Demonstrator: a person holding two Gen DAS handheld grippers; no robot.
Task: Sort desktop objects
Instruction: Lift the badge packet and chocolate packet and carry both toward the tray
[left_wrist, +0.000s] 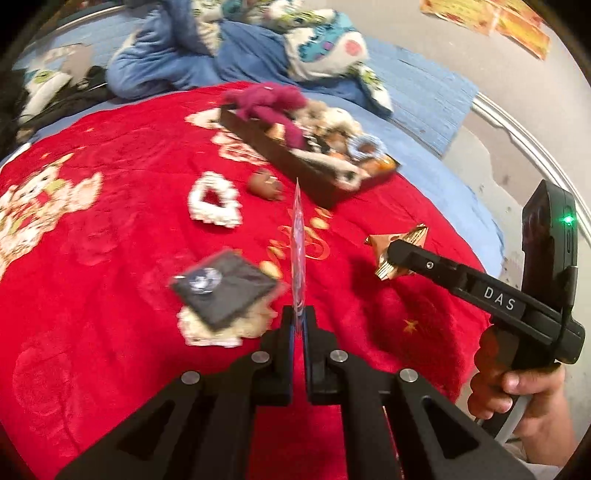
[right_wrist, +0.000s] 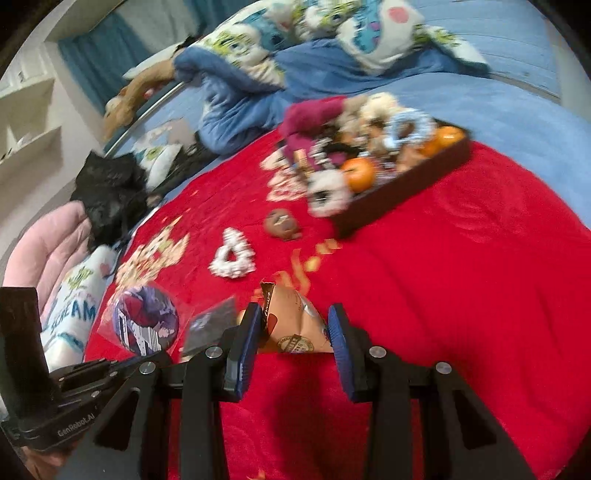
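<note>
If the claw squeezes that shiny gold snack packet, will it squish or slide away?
The snack packet looks puffed and crinkly, so it would probably dent and feel light. Its glossy foil could slip between the open right gripper pads. Lying on the soft red blanket, it probably won't roll.

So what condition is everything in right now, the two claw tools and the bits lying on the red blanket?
Left gripper: shut on a round badge, held on edge.
Right gripper: open, fingers either side of the snack packet.
Snack packet: sealed, lying on the red blanket.
Dark tray: crowded with toys and oranges.
White scrunchie: loose on the blanket.
Brown toy: loose beside the tray.
Dark card: flat on the blanket.
</note>
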